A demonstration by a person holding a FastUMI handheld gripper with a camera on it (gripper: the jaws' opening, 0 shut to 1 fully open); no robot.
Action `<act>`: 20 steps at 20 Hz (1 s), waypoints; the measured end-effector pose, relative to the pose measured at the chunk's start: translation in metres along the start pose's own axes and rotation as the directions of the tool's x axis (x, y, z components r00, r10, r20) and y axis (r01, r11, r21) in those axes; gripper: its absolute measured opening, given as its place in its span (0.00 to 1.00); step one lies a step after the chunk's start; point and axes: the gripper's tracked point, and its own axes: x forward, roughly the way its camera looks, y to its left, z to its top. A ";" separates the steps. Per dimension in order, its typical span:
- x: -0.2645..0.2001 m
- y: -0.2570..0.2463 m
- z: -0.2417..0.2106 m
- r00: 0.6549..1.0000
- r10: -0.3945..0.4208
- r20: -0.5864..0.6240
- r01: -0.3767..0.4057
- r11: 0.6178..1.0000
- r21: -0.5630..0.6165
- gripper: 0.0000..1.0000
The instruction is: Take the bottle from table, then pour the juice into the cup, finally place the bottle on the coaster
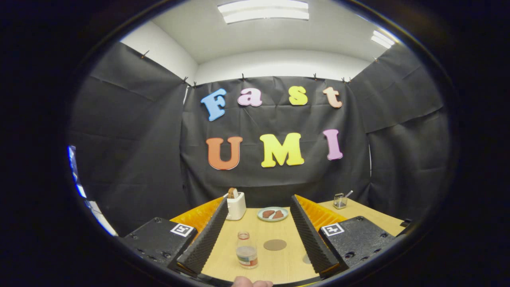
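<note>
Tongs (257, 235) wide apart, nothing held; the two ridged fingers (205, 237) run up from the lower part of the frame, one at lower left, one at lower right, with bare desk (287, 263) between them. Bottle (246, 250) stands upright on the desk between the fingers, lower centre of the frame, nearer the left finger, not touching either. It is clear, with a small amount of liquid and a label band at the bottom. Round brown coaster (275, 244) lies flat just right of the bottle, apart from it, also between the fingers. Beyond the fingertips, centre of the frame: a pale plate (272, 214) with two brown pieces on it. Left of the plate, against the left fingertip: a white toaster (236, 207) with a slice of bread standing in it. At right, past the right finger: a small wire basket (340, 201) with a handle, on the desk near the booth wall. Part of a hand (252, 283) at the bottom centre edge of the frame.
</note>
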 end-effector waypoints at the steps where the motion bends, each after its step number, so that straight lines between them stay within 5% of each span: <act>1: 0.000 0.002 -0.002 1.000 0.003 -0.002 -0.003 1.000 0.000 1.00; 20: 0.005 0.024 -0.084 0.996 0.018 -0.082 -0.024 0.997 -0.079 1.00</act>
